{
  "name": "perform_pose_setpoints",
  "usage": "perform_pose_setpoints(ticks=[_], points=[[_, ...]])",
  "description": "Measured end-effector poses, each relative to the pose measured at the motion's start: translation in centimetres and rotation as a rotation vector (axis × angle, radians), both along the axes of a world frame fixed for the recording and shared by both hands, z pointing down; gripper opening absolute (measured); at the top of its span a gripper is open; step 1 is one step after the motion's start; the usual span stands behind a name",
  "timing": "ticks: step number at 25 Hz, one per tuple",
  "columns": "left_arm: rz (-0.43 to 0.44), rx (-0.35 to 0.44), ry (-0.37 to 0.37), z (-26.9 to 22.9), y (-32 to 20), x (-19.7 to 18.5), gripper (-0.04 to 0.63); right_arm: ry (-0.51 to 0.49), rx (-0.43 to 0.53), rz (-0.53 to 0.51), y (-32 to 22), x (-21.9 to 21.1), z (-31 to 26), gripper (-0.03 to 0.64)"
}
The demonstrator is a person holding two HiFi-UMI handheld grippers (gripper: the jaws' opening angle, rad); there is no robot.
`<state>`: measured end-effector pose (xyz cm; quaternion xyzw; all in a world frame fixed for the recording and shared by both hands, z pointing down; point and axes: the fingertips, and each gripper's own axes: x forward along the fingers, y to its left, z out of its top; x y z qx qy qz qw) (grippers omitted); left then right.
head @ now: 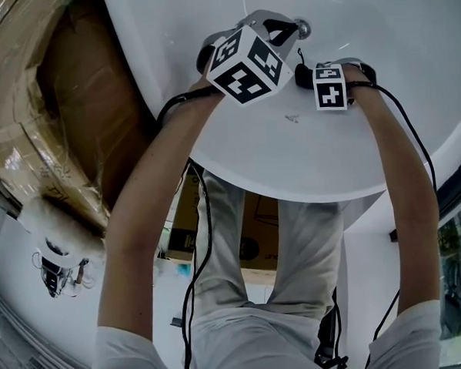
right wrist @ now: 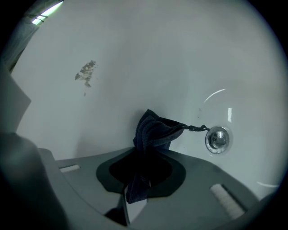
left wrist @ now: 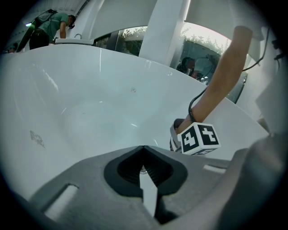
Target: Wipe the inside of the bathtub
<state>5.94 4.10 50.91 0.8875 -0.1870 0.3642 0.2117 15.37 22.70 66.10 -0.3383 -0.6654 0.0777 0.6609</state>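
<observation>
One dark cloth (right wrist: 155, 130) clamped in right gripper (right wrist: 143, 152) jaws near bathtub (right wrist: 157, 54) drain (right wrist: 218, 139); left gripper (left wrist: 143, 147) jaws together, empty.

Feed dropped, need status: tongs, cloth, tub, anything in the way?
Left tongs shut, empty. Right tongs shut on cloth, near drain. Smudge on tub wall. Nothing in the way.
</observation>
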Motion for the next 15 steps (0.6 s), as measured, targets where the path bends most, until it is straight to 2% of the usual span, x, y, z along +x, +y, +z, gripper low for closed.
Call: perform_pose_setpoints(ticks=[8, 15], points=[[0.002, 0.004, 0.001, 0.0, -0.1, 0.0, 0.0, -0.078, -0.097, -0.039, 2.0, -0.9, -4.1, 0.055], [0.023, 0.004, 0.003, 0.0, 0.4, 0.3, -0.002, -0.096, -0.192, -0.082, 4.1, -1.4, -8.4, 0.055]])
